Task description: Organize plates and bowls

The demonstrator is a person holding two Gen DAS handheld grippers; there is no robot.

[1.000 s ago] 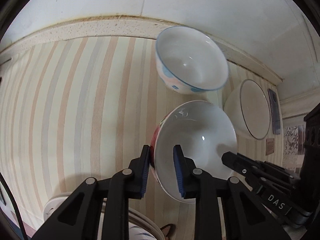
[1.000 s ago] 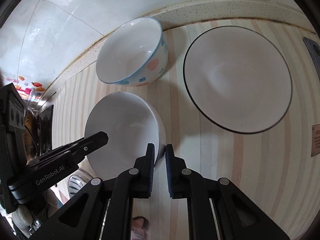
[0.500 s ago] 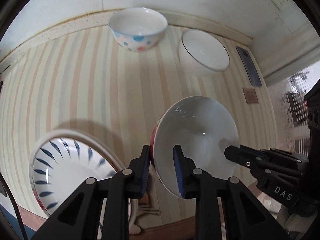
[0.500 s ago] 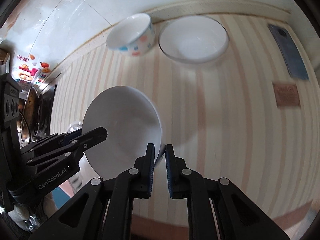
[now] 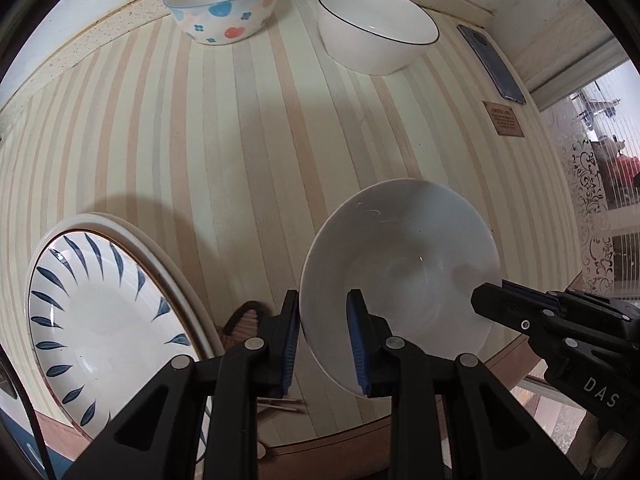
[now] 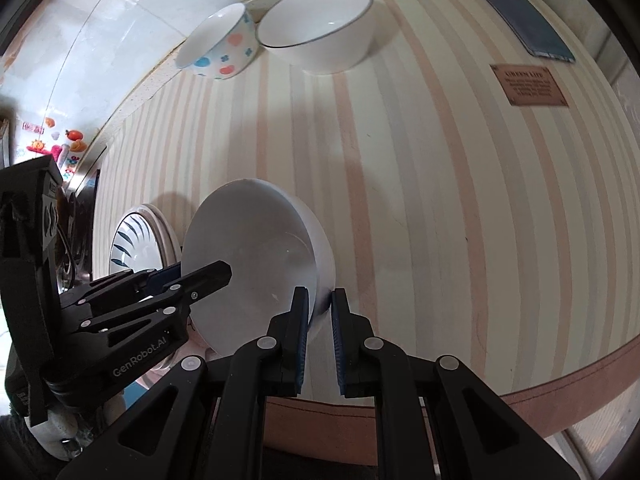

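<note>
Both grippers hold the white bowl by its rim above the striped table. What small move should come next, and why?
Probably carry the white bowl a little further toward the blue-leaf plate at the near edge, keeping it level. The left gripper and right gripper each clamp opposite sides of its rim, and it hangs above the table, beside the plate and not over it. The spotted bowl and black-rimmed bowl sit far back.

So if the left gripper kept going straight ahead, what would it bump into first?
Nothing soon: past the white bowl the left gripper holds lies bare striped table. Probably the black-rimmed bowl at the back, though depth is unclear.
</note>
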